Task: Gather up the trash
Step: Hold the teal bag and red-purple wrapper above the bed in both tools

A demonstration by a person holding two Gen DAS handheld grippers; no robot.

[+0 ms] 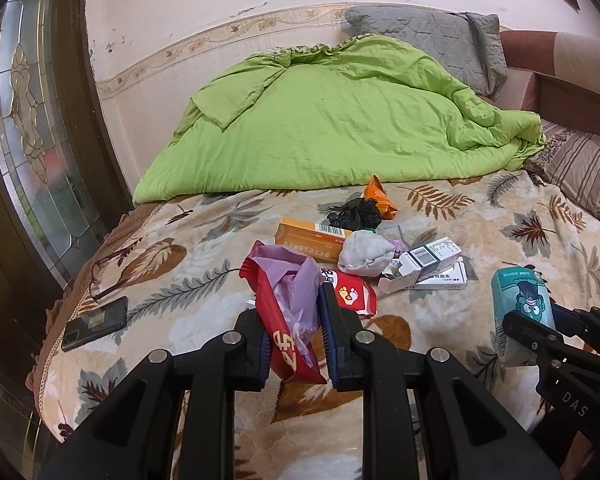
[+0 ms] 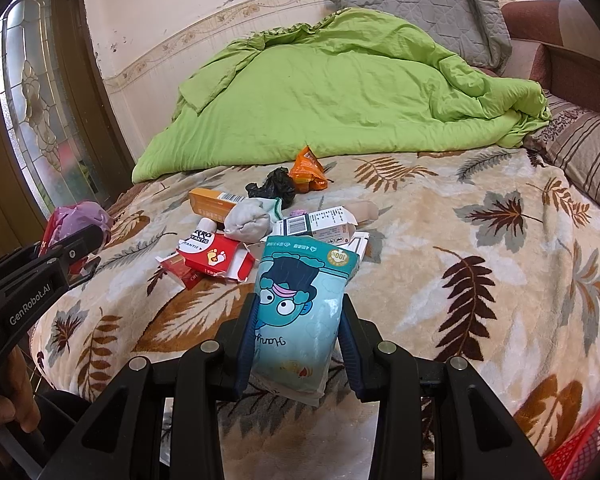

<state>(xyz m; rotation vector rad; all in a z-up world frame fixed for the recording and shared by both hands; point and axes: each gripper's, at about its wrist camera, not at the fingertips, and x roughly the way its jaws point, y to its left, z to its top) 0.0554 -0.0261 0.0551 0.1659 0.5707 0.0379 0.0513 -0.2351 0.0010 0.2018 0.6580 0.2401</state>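
Left gripper point(image 1: 296, 344): fingers clamped on a red foil wrapper stuffed with a crumpled lilac plastic bag point(image 1: 288, 304), held above the leaf-print blanket point(image 1: 480, 216).

Right gripper point(image 2: 298, 350): fingers closed on a teal cartoon-print tissue pack point(image 2: 300, 312), also lifted off the blanket.

Landmark: grey balled-up sock point(image 1: 364, 254) mid-pile. Still to be collected around it:
- red-and-white flattened carton point(image 1: 352, 294), just in front of the sock
- white barcode box, flap open point(image 1: 424, 266), touching the sock's right side
- orange long cardboard box point(image 1: 312, 234), just behind-left of the sock
- black crumpled plastic bag point(image 1: 356, 214), behind the sock
- orange snack wrapper point(image 1: 380, 196), farthest behind

A red mesh basket point(image 2: 580, 444) is seen at the right view's lower right corner; probably the bin, not confirmed.

Judged progress: two pieces in hand, none seen deposited, at least five left. Black phone point(image 1: 96, 322), well left of the sock, is likely not trash.
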